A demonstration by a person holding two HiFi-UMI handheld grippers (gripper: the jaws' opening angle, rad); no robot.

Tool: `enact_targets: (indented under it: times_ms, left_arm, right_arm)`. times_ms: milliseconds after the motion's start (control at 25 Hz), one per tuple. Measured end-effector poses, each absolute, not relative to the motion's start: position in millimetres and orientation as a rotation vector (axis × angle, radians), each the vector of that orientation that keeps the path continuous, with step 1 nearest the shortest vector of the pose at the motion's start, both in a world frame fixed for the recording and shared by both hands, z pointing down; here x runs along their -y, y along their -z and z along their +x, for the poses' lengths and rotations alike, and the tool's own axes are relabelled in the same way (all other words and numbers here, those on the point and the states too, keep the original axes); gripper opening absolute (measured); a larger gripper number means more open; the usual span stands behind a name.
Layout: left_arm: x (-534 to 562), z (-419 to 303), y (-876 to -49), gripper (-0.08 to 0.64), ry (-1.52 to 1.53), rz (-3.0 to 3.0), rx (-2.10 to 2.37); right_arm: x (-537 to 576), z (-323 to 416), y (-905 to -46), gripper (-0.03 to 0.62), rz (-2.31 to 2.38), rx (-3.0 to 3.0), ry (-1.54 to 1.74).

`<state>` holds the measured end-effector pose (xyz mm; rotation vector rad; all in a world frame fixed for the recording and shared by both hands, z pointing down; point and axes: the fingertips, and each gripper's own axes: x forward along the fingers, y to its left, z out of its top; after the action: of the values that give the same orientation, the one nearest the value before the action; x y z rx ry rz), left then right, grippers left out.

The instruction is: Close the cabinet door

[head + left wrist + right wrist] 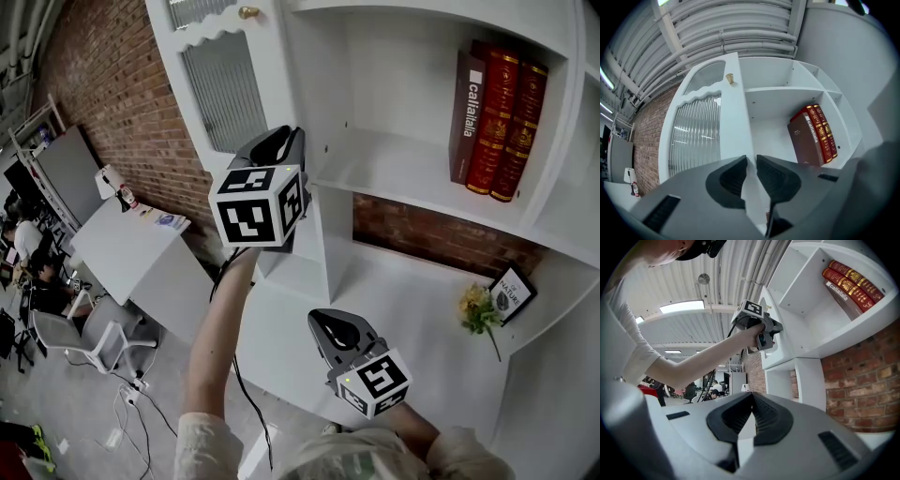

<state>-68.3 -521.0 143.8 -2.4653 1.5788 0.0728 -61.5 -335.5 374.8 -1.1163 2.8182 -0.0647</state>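
White cabinet door [733, 108] edge pinched in left claw [751, 159] — right claw [752, 397] closed, empty.

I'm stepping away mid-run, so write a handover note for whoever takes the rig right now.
Left gripper: raised, jaws apparently pinched on the free edge of the cabinet door, below its brass knob.
Right gripper: jaws together, nothing in them, held low in front of the cabinet.
Door: swung wide open, leaving the shelf with the books exposed.
Done: door edge taken.
Left: swing the door across the opening until it shuts, then let go.
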Motion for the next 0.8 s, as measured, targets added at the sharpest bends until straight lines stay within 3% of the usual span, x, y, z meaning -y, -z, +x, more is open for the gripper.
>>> enact_targets:
  times_ms: [800]
  left_arm:
    - [540.3,-59.4,-143.2,0.075,-0.085,-2.462,-1.624]
  right_arm:
    - [348.5,-53.5,-375.6,0.016,-1.136,-2.780,0.114]
